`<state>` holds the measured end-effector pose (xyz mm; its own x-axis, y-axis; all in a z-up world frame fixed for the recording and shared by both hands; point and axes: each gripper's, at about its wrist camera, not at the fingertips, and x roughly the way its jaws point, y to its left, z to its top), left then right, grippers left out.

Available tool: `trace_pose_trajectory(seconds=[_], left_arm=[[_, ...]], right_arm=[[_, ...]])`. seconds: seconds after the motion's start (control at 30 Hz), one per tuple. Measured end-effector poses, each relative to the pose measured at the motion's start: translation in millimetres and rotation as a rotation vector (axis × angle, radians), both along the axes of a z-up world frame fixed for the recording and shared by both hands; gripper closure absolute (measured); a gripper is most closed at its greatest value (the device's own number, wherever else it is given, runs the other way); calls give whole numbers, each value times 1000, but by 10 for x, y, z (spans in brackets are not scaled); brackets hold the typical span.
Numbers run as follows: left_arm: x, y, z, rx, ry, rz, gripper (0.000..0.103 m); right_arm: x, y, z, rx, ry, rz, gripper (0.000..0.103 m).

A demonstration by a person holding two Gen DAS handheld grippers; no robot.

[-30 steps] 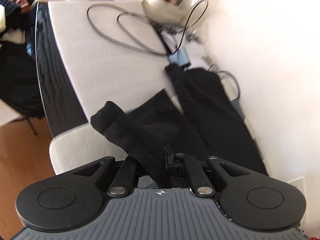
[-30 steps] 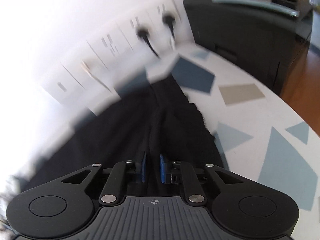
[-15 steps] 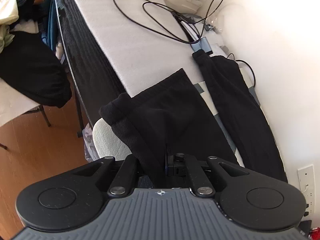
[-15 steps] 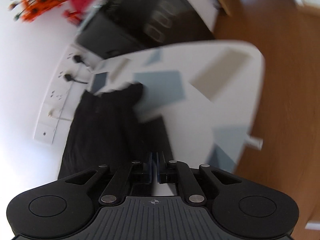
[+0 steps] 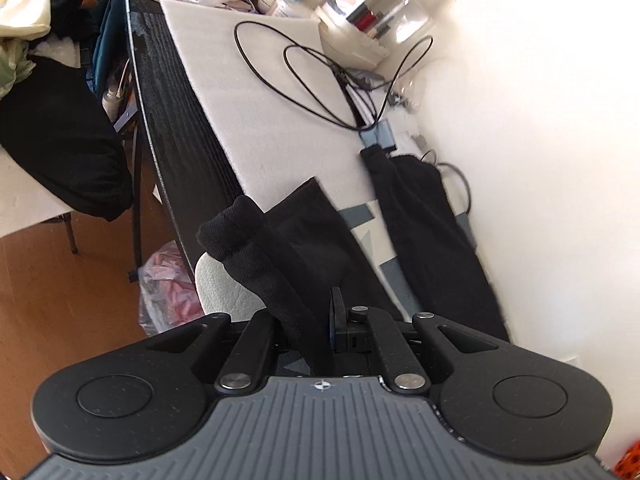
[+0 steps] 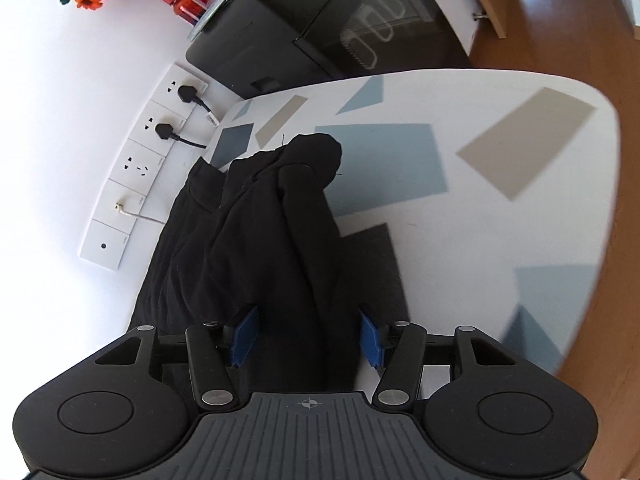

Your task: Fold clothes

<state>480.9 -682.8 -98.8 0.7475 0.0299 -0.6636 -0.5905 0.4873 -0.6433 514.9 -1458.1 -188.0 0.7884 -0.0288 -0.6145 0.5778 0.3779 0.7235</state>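
Note:
A pair of black trousers (image 5: 432,236) lies along the table beside the white wall. In the left wrist view one leg rests flat by the wall. The other leg, with a ribbed cuff (image 5: 236,232), is lifted, and my left gripper (image 5: 320,320) is shut on it. In the right wrist view the waist end of the black trousers (image 6: 276,224) lies bunched on the patterned tabletop (image 6: 500,220). My right gripper (image 6: 308,336) is opening; the fabric runs between its blue pads (image 6: 244,334), which stand apart from it.
Black cables (image 5: 312,76), bottles and a clear container (image 5: 372,12) crowd the far end of the white mat. A heap of clothes (image 5: 52,132) lies on a side table at left. Wall sockets (image 6: 160,136) and a black appliance (image 6: 340,28) stand behind the right end.
My right gripper's jaws have spread from nearly shut to apart and let go of the trousers, after swinging down over the table. My left gripper kept its hold and shifted along the table.

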Motion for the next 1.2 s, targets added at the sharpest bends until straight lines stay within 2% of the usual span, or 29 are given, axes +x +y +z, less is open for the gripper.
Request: trace_pose_trajectory(seconds=[0.1,0.13,0.2,0.23,0.37,0.43,0.53,0.63,0.7,0.77,0.83,0.93,1.2], left_arm=[[-129,39,165,-29,-63,29,97],[-161,38,234,-24,-87,33,97],[-222,31,370,-9,-133,39,97],[-254,21,442,7,-155,38,97],[-389,-43,702,101,-234,21,97],[-436,-50,736,114,-241,22,97],[-526,-3,722,72,-239,45,97],[-634,-47,857,114,-303,25,97],[-612,-64,958,139,-325,10,97],[-530,-32,1021,120,-338,-1,97],[-392,43,1042,56,-364,-4,97],[-85,111,1125,11,-377,-7,97],[1081,42,1480,70,-412,-1,97]], right_arm=[[66,-9,-55,36,-17,-19,52],[86,-13,-70,60,-18,-21,55],[138,-20,-35,84,-7,-1,73],[154,-8,26,69,-8,13,89],[44,69,480,0,-111,52,92],[-38,75,708,-48,-147,79,92],[17,-25,680,-79,62,140,92],[-65,-99,744,-33,67,161,93],[-67,-95,851,-61,68,180,93],[-25,-103,927,-67,71,186,93],[60,-114,976,-60,78,171,93],[245,-99,1077,-39,47,148,93],[1024,-94,1379,1,-70,155,93]])
